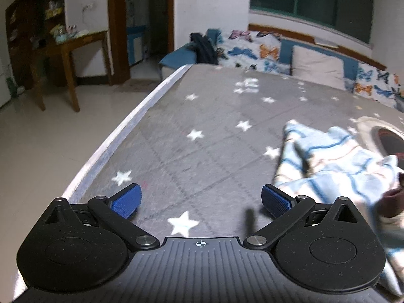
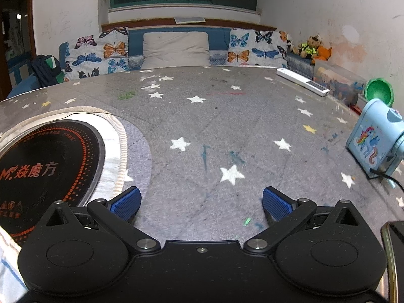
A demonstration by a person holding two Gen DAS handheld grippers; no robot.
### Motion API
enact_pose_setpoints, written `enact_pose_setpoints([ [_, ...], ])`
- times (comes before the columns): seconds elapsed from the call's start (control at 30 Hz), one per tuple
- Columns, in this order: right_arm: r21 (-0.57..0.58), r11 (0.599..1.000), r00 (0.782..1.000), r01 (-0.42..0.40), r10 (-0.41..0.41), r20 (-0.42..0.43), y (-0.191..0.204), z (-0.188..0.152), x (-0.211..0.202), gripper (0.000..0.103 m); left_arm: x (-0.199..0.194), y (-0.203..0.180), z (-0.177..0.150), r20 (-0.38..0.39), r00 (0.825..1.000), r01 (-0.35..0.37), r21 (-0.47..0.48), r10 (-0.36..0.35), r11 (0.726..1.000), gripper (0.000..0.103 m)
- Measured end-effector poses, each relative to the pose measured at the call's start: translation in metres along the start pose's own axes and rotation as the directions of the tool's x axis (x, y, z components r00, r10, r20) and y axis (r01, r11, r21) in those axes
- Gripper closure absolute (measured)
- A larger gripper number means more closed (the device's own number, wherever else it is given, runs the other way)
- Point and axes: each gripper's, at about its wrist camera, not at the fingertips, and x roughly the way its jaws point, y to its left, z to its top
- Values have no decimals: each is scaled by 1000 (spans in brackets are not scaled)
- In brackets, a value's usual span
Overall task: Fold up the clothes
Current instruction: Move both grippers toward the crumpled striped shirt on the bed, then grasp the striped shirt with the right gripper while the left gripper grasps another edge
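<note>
A crumpled white garment with blue and pink stripes (image 1: 335, 166) lies on the grey star-print tablecloth (image 1: 202, 126), to the right in the left wrist view. My left gripper (image 1: 200, 200) is open and empty, low over the cloth, just left of the garment. My right gripper (image 2: 202, 202) is open and empty over bare tablecloth (image 2: 214, 126). A strip of the striped garment (image 2: 7, 257) shows at the lower left edge of the right wrist view.
A round black induction cooktop (image 2: 43, 169) sits in the table by the garment. A blue unicorn box (image 2: 376, 141), a green bowl (image 2: 380, 92) and a white bar (image 2: 303, 82) stand at the right edge. The table's left edge (image 1: 126, 126) drops to the floor. A sofa with cushions (image 2: 176, 48) lies beyond.
</note>
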Motion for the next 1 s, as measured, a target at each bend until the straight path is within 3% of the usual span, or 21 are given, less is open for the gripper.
enact_pose_setpoints([
  [0.17, -2, 999, 999, -38, 38, 12, 5, 1, -15, 0, -13, -22, 9, 17, 997, 72, 45, -73, 996, 0],
  [0.37, -99, 976, 979, -193, 199, 50, 31, 4, -55, 11, -26, -43, 14, 26, 987, 155, 111, -158, 982, 0],
  [0.6, -230, 878, 902, -419, 433, 10, 81, 4, -91, 37, -43, -80, 22, 35, 962, 256, 215, -270, 942, 0],
  [0.63, -255, 843, 874, -473, 486, -11, 95, 4, -97, 40, -41, -87, 23, 36, 960, 261, 235, -277, 936, 1],
  [0.7, -289, 799, 841, -527, 539, -40, 114, 4, -105, 43, -39, -99, 25, 29, 956, 273, 274, -292, 922, 4],
  [0.8, -357, 752, 814, -554, 579, -43, 143, 5, -117, 44, -27, -121, 33, -9, 945, 311, 338, -327, 888, 9],
  [1.0, -425, 687, 776, -589, 628, -58, 180, 6, -133, 53, -8, -145, 46, -102, 912, 407, 340, -397, 848, 20],
])
